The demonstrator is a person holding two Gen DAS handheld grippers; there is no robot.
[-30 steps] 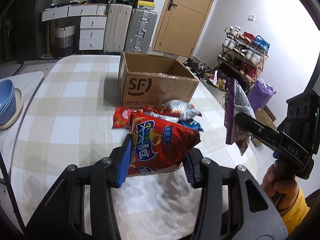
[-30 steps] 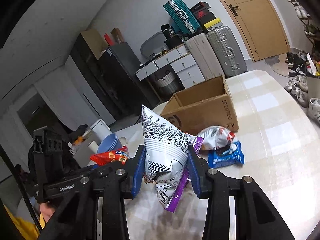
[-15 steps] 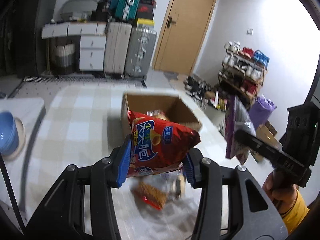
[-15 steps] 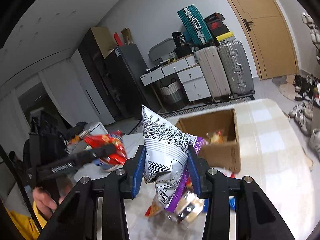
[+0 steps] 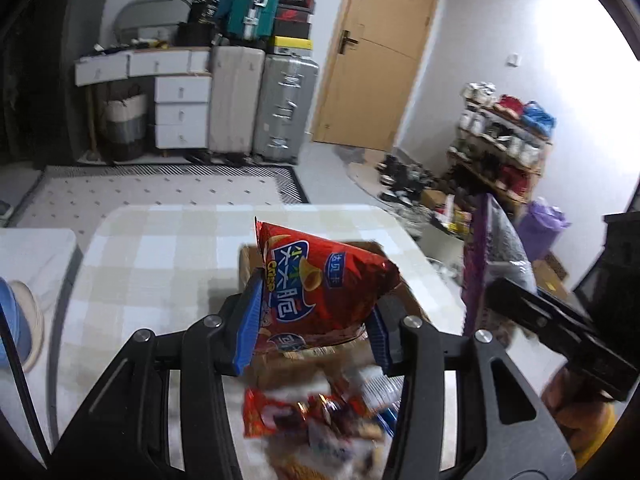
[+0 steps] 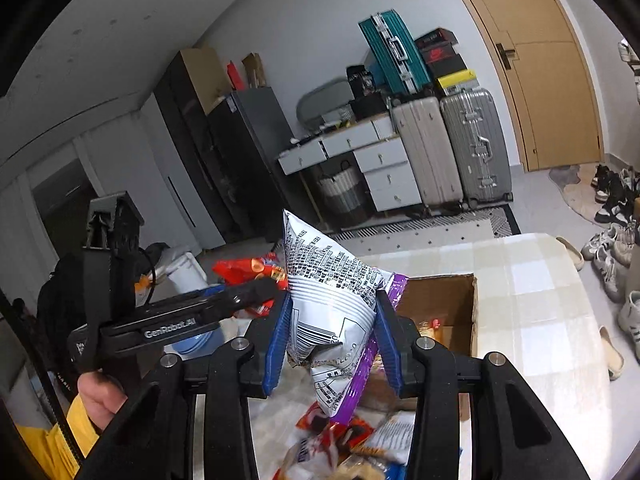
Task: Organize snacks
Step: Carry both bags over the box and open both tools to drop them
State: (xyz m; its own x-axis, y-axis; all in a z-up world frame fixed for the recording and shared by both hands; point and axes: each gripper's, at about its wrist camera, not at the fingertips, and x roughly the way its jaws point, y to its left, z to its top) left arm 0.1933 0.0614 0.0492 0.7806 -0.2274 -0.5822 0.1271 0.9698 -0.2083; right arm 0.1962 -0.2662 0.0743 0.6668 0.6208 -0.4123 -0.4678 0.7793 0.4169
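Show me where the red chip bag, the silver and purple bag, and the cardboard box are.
red chip bag (image 5: pixel 320 280), left wrist view, middle of its printed front
silver and purple bag (image 6: pixel 332 292), right wrist view, its silver back
cardboard box (image 6: pixel 440 300), right wrist view, inner wall

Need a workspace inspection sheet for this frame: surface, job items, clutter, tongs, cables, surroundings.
Surface: checked table, partly covered.
Job's things: red chip bag and silver-purple bag held above the open cardboard box; loose snack packs lie blurred on the table below.
Clutter: blue bowl at the table's left edge.
Tongs: left tongs shut on the red chip bag; right tongs shut on the silver-purple bag.
Cables: thin black cord, left edge.
Surroundings: suitcases, drawers, door, shoe rack.
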